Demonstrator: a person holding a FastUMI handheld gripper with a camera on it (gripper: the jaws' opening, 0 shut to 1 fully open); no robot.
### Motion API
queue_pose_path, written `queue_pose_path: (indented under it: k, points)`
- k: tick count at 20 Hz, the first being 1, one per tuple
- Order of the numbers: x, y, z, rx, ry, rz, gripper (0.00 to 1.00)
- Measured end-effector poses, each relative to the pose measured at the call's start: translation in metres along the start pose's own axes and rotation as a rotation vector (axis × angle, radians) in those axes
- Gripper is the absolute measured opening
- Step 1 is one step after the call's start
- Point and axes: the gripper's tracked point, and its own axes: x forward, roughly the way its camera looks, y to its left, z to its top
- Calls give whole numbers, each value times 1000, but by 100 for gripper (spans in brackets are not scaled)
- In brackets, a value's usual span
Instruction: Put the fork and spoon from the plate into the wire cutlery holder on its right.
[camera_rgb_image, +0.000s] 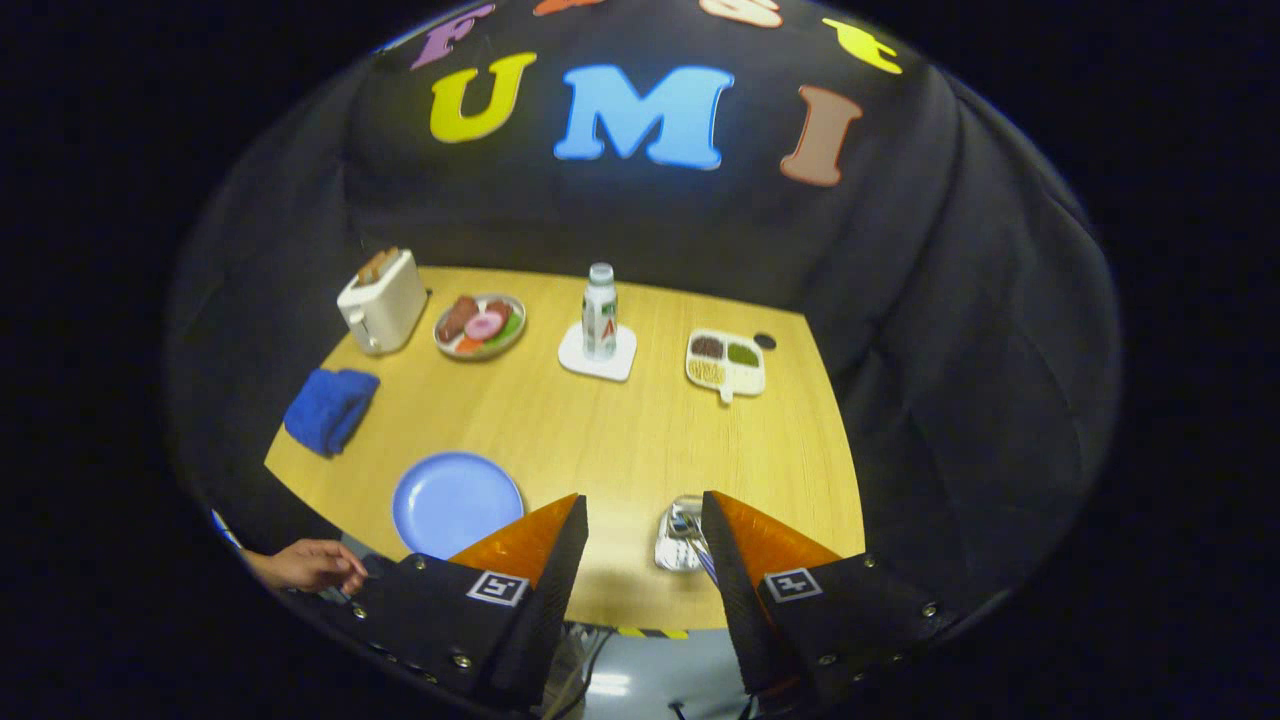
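A blue plate (457, 503) lies bare on the wooden table (600, 440), just beyond the left finger. The wire cutlery holder (682, 535) stands to the plate's right, close to the inner edge of the right finger, with cutlery handles showing inside it. My gripper (644, 515) hangs above the table's near edge, open, with nothing between its fingers. The holder sits slightly ahead of the gap, toward the right finger.
Along the far side stand a white toaster (383, 300), a plate of toy food (480, 325), a bottle (600, 312) on a white coaster, and a divided tray (726, 362). A blue cloth (330, 407) lies at the left. A person's hand (305, 566) rests by the near left edge.
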Motion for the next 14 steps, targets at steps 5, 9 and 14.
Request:
queue_pose_path:
  k: [5, 9, 14]
  points:
    - [-53, 26, 63, -106, -484, -105, 83]
    - [-81, 58, 78, -174, -648, -148, 88]
    - [-100, 70, 100, -69, -896, -191, 88]
